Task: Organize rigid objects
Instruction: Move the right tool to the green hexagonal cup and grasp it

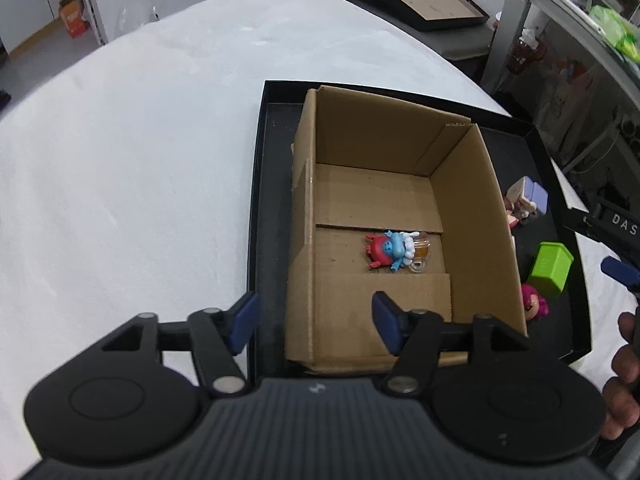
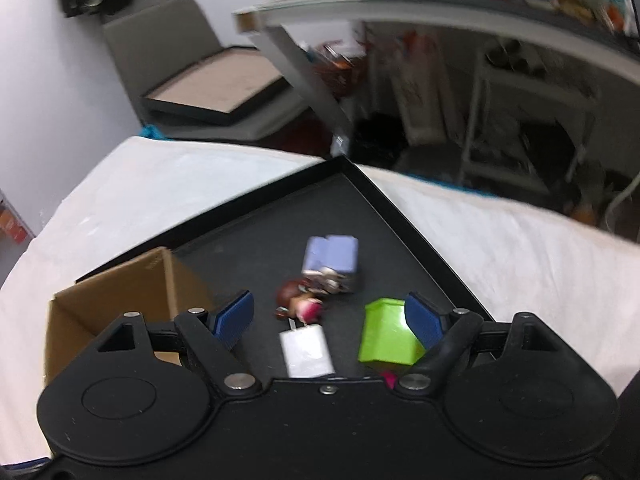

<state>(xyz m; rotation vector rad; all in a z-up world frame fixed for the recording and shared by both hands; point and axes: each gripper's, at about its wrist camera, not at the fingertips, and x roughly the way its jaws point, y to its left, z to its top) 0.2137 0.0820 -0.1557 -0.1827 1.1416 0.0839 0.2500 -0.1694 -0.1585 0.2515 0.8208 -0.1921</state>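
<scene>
Item: my left gripper [image 1: 314, 322], jaws spread wide, holding nothing, poised over the near left wall of the cardboard box [image 1: 472, 216].
Item: my right gripper [image 2: 330, 320], jaws likewise wide apart and empty (view blurred), above the black tray [image 2: 404, 220].
Item: box stands inside the tray; on its floor, a red-and-blue figurine [image 1: 386, 250] touching a clear amber piece [image 1: 422, 252].
Item: loose on the tray, right of the box: lavender block [image 2: 332, 258], brown-haired figure [image 2: 300, 300], white block [image 2: 306, 352], green cube [image 2: 386, 338], pink figure [image 1: 534, 306].
</scene>
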